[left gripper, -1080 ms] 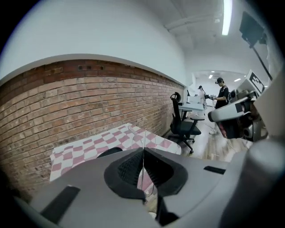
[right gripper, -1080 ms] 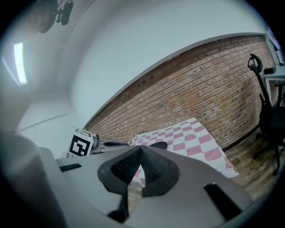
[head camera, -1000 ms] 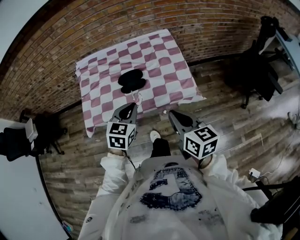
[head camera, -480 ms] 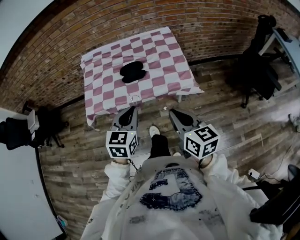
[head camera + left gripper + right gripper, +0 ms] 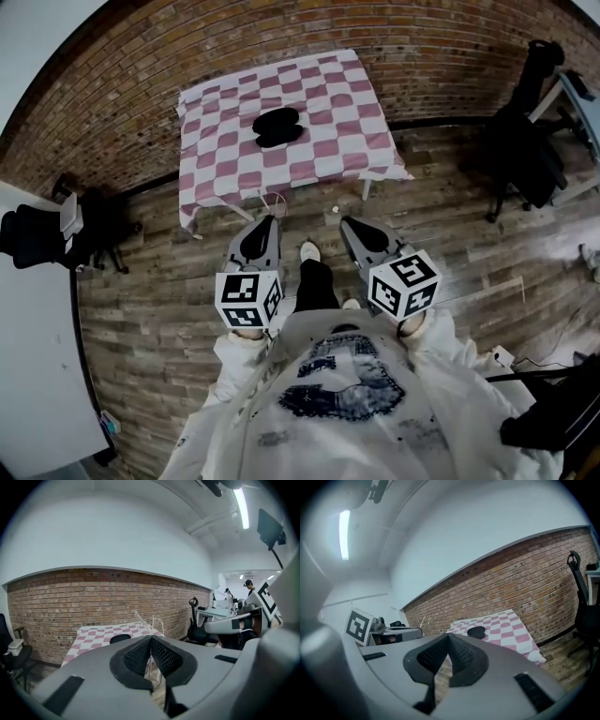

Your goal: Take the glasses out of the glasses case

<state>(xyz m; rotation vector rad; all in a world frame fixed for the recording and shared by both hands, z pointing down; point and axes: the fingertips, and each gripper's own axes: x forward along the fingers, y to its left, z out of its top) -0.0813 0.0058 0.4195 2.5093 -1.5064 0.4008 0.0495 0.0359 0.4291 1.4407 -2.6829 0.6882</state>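
The black glasses case (image 5: 277,127) lies open on the pink-and-white checked table (image 5: 328,159), well ahead of both grippers; it also shows as a dark shape (image 5: 120,638) in the left gripper view and as a dark shape (image 5: 476,631) in the right gripper view. My left gripper (image 5: 267,217) is shut on the clear-framed glasses (image 5: 149,623), which stick out thin and pale beyond its tips (image 5: 272,200). My right gripper (image 5: 349,223) is shut, with nothing between its fingers. Both are held over the wooden floor, short of the table's near edge.
A brick wall (image 5: 187,47) runs behind the table. Black office chairs stand at the right (image 5: 525,141) and at the left (image 5: 37,248). A white desk (image 5: 33,375) fills the left edge. The person's shoe (image 5: 308,251) is on the planks between the grippers.
The table and case have drawn farther away and up in the head view. Both grippers have come back from the table, the left still with the glasses.
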